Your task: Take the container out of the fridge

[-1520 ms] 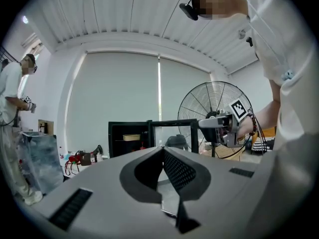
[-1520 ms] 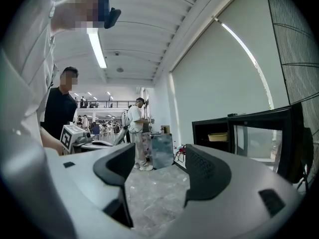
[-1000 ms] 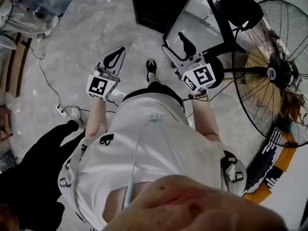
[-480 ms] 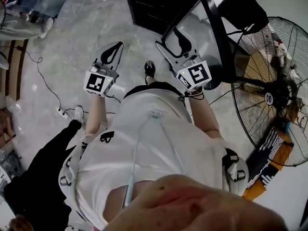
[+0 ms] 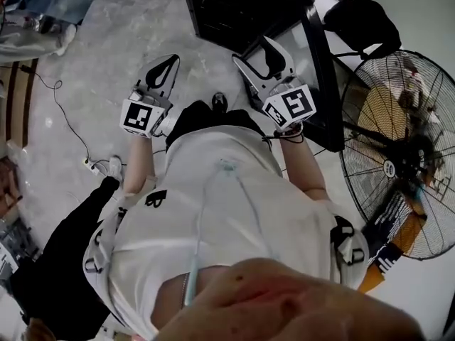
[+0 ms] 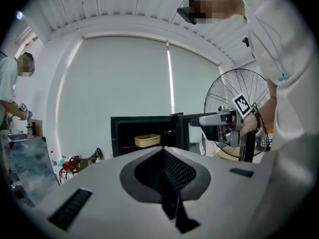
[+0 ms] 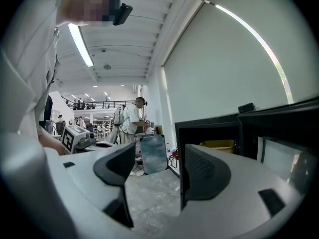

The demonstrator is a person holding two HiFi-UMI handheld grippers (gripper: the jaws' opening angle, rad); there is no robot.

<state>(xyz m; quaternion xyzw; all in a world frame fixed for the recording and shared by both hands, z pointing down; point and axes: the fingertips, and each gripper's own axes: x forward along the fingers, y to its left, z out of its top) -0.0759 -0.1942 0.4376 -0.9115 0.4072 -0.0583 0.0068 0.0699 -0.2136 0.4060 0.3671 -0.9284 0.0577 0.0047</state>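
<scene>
A black fridge (image 5: 231, 9) stands open on the floor ahead of me, its glass door (image 5: 321, 69) swung to the right. A pale yellow container (image 6: 147, 140) sits on a shelf inside it; this same container (image 7: 219, 145) shows in the right gripper view too. My left gripper (image 5: 170, 66) is held short of the fridge, jaws closed together on nothing (image 6: 163, 154). Nearer the open doorway, my right gripper (image 5: 260, 52) hovers with a wide gap between its jaws (image 7: 158, 156), nothing in it. Neither touches the container.
A large standing fan (image 5: 405, 141) is close on the right, behind the door. A cable and power strip (image 5: 96, 163) lie on the grey floor at left. Another person (image 7: 130, 118) works far off. A dark-clothed person (image 5: 57, 261) stands at my lower left.
I have stepped closer to the fridge, which now fills more of the top of the head view. Both grippers have moved forward with me, the right one up to the doorway.
</scene>
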